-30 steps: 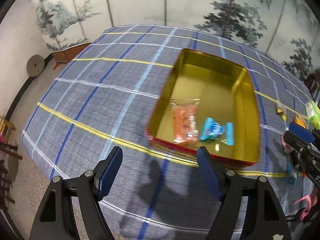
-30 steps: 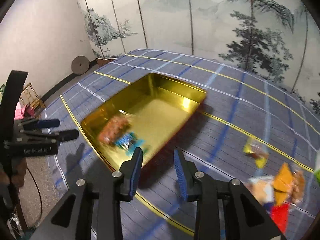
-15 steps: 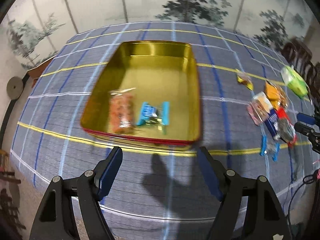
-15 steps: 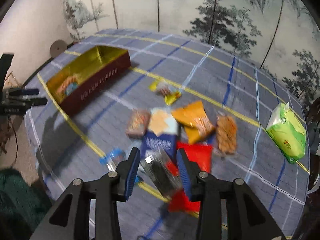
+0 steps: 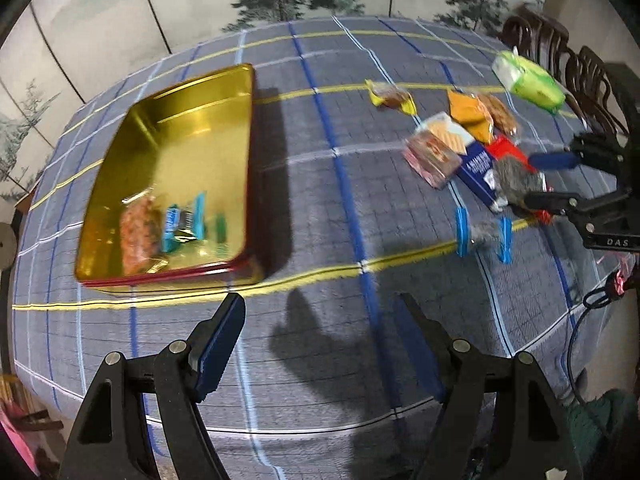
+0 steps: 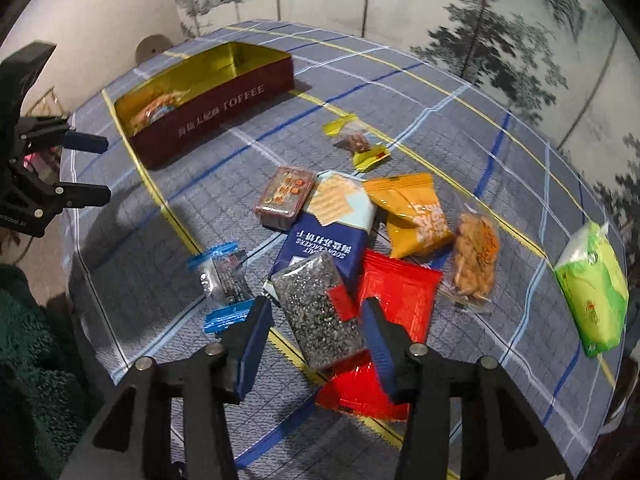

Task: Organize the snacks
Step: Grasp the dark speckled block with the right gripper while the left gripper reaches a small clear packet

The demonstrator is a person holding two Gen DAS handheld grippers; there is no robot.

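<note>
1. Snacks lie in a loose heap on the plaid tablecloth (image 6: 400,92): a clear pack of dark seeds (image 6: 316,312) sits on top of a red packet (image 6: 400,296) and overlaps a blue cracker pack (image 6: 324,236).
2. Around them you have an orange bag (image 6: 412,212), a clear bag of fried twists (image 6: 476,252), a small pink tray pack (image 6: 284,192), a blue-ended candy wrapper (image 6: 224,280) and a yellow-ended one (image 6: 356,142).
3. Your right gripper (image 6: 316,316) hovers with its jaws moderately apart on either side of the seed pack, gripping nothing.
4. The gold-lined toffee tin (image 5: 240,128) stands well apart to the left, holding an orange snack bag (image 5: 138,232) and a blue wrapper (image 5: 184,224).
5. Your left gripper (image 5: 316,312) is spread wide and empty, over bare cloth just before the tin.
6. A green packet (image 6: 592,288) lies off alone to the right.
</note>
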